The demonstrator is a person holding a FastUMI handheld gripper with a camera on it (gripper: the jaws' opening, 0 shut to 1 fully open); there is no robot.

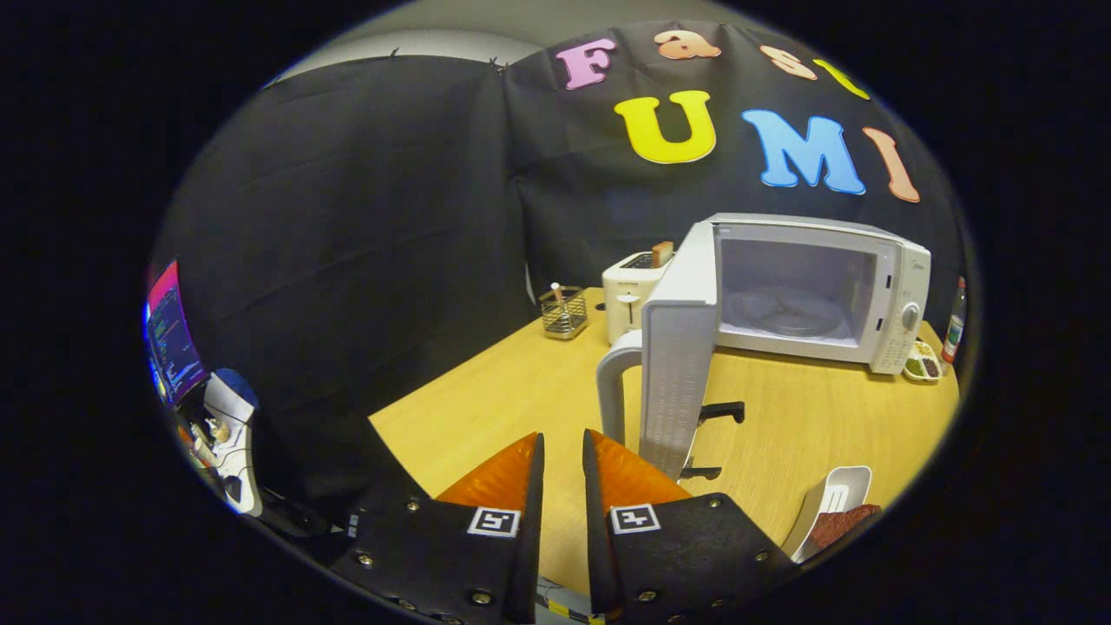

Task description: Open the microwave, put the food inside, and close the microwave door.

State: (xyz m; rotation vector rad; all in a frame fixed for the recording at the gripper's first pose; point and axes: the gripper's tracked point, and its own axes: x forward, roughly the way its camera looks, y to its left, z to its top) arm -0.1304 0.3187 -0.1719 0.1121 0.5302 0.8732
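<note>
Gripper view: the microwave point(811, 295) stands at the far side of a wooden table point(521, 391), its door point(677, 347) swung wide toward the camera, the curved handle point(612, 382) on the door's near edge lying just ahead of the fingers. The cavity is open and the glass turntable point(794, 319) inside sits bare. The gripper point(562, 451) hovers low over the table's near edge, its fingers drawn close with only a narrow gap between them and nothing held.

The food, a reddish-brown slab in a white tray point(829, 512), rests on the table to the right of the fingers, beside the open door's lower corner. The tray's long axis appears to run roughly away from the camera. By this reading the door step is done and the pickup comes next: the gripper would need to swing right and spread before reaching the tray. A toaster point(634, 295) and a wire basket point(564, 312) stand left of the microwave.
</note>
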